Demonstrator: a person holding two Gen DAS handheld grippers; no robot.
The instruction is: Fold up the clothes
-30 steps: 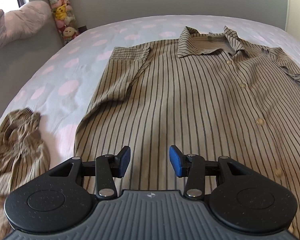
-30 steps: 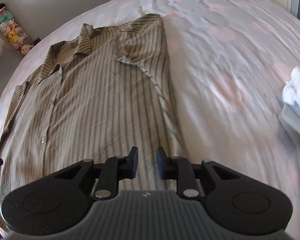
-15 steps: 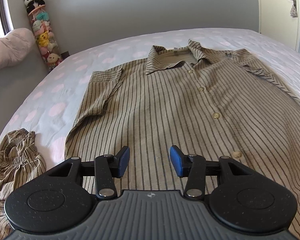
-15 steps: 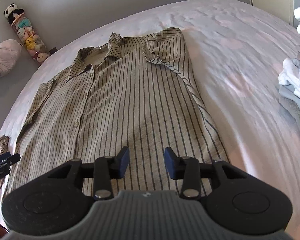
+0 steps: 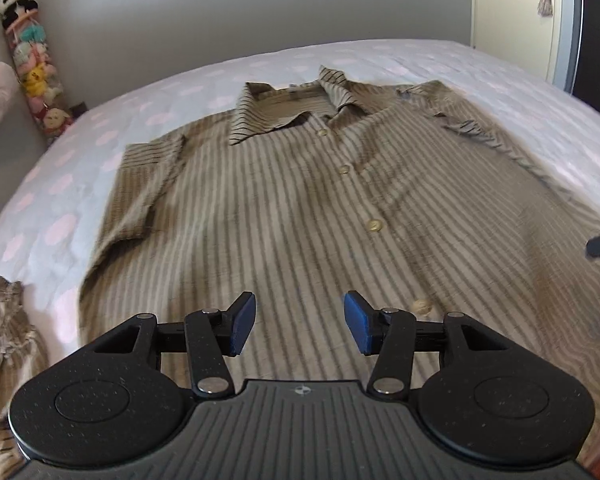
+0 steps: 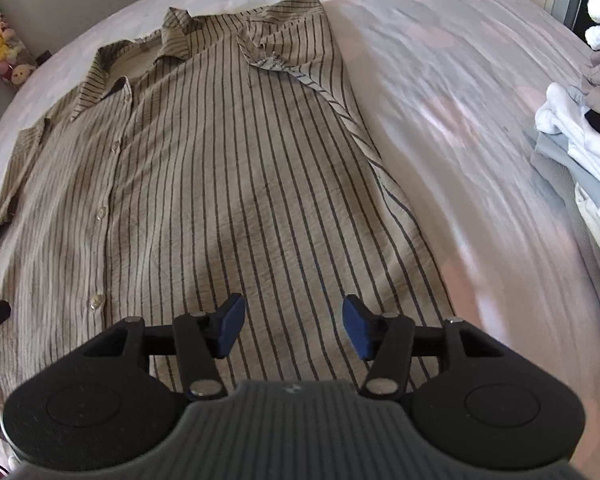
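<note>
Progress: barely started — striped shirt (image 5: 300,208) lies flat, buttoned, on the bed (image 6: 460,128) | left gripper (image 5: 299,326) and right gripper (image 6: 292,326) both spreading, nothing between jaws | every fold left — sleeves, sides, hem.

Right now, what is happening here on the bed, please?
A person is folding clothes with a handheld gripper in each hand. A striped button-up shirt lies spread flat, front side up, on the dotted bedsheet. The left gripper and the right gripper both hover above the shirt's lower part; their jaws are opening and nothing is between them. No fold has been made yet. Another striped garment lies crumpled to the left, and a pile of light clothes sits to the right.
</note>
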